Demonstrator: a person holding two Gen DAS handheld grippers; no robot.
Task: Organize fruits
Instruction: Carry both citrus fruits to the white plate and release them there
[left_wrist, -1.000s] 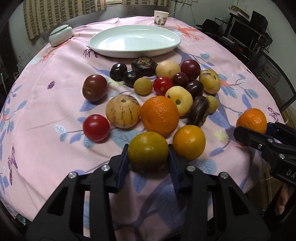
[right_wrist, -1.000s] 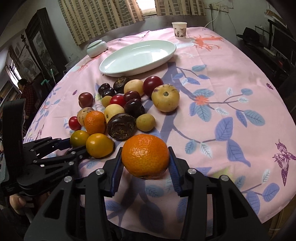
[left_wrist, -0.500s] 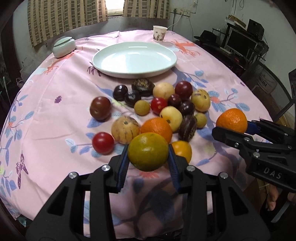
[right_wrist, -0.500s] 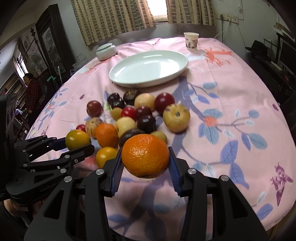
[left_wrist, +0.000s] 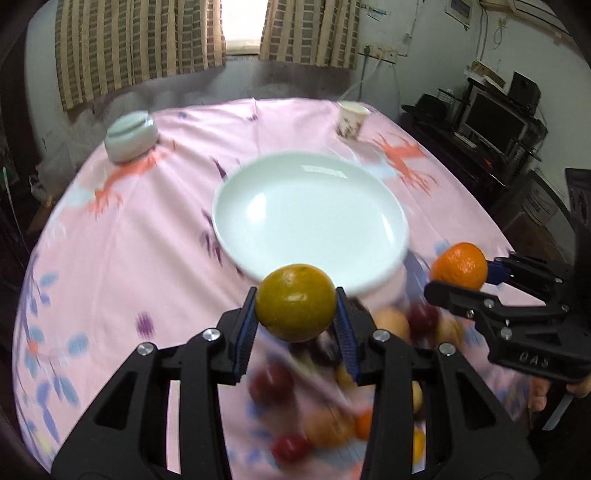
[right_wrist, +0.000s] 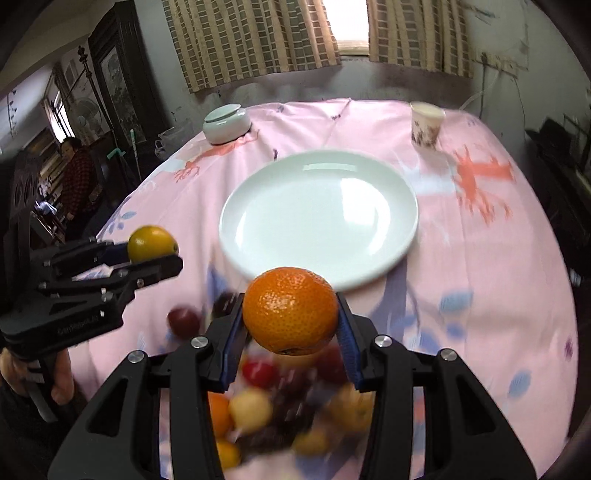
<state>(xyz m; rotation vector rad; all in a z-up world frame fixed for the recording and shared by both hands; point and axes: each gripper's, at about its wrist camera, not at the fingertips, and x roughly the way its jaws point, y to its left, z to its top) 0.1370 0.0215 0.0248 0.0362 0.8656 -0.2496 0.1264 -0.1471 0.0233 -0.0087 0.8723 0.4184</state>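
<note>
the white plate (left_wrist: 236, 221) at frame centre holds nothing, so no fruit is sorted yet. the left gripper (left_wrist: 295, 319) is clamped on a greenish-yellow citrus (left_wrist: 295, 302) at lower centre, and the right gripper (right_wrist: 291, 326) is clamped on an orange (right_wrist: 291, 309), both lifted just short of the plate's near rim. the remaining fruit pile (right_wrist: 280, 410) lies blurred along the bottom, all left to move.

"DAS" on the right tool (left_wrist: 458, 279) body
</note>
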